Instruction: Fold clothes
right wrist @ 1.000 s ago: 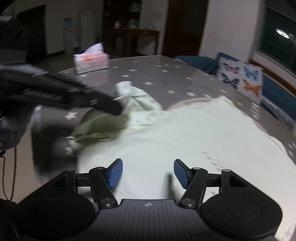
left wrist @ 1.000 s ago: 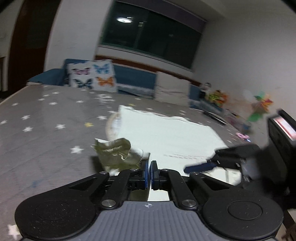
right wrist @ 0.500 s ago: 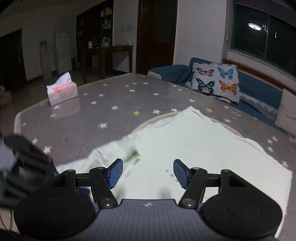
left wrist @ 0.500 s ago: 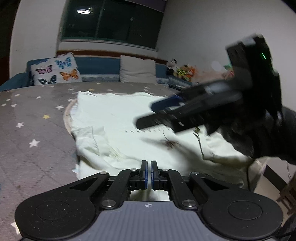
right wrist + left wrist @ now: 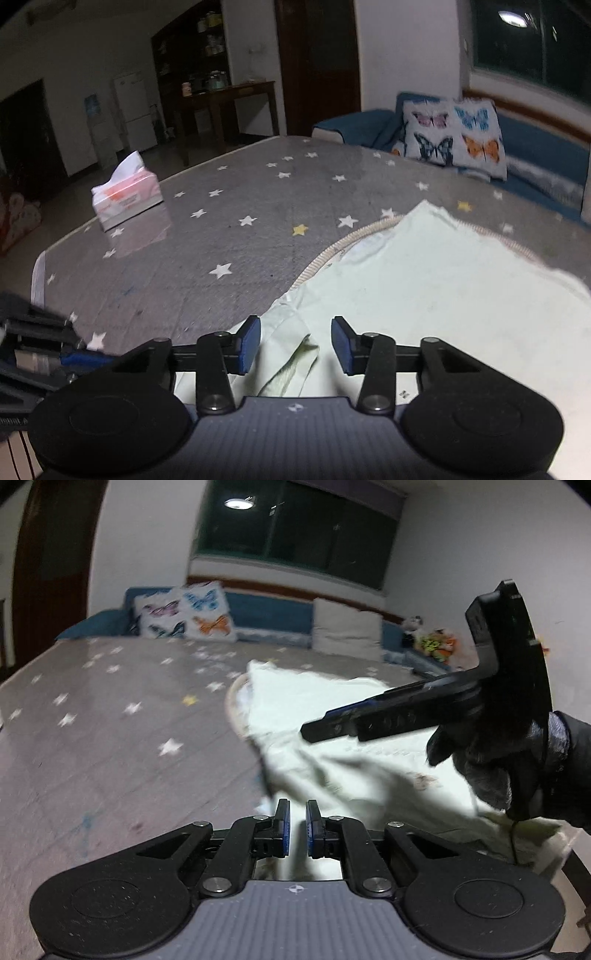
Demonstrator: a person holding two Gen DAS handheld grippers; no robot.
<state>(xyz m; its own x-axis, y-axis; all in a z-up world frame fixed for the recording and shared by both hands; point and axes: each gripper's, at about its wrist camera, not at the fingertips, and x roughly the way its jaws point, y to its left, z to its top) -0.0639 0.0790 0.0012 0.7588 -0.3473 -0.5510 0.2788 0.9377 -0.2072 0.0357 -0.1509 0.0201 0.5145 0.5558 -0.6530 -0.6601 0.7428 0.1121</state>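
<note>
A pale green garment point(image 5: 332, 709) lies spread on the star-patterned table point(image 5: 110, 738). My left gripper point(image 5: 297, 827) hovers over its near left corner. Its jaws are opening to a narrow gap and grip nothing. In the right wrist view the garment point(image 5: 443, 288) fills the lower right. My right gripper point(image 5: 295, 347) is closing around a raised fold of its sleeve, and the pads stand clear of the cloth. A gloved hand point(image 5: 491, 760) carries the right gripper point(image 5: 321, 727) above the garment. The left gripper point(image 5: 74, 356) shows at the lower left.
A tissue box point(image 5: 125, 195) stands near the table's far left edge. A round woven mat point(image 5: 332, 254) lies under the garment. A blue sofa with a butterfly pillow point(image 5: 454, 136) runs behind the table. Bare tabletop point(image 5: 240, 258) stretches left of the garment.
The left jaws were shut on a lifted piece of cloth and have parted slightly, and the cloth now lies flat. The right jaws have narrowed and now straddle a sleeve fold.
</note>
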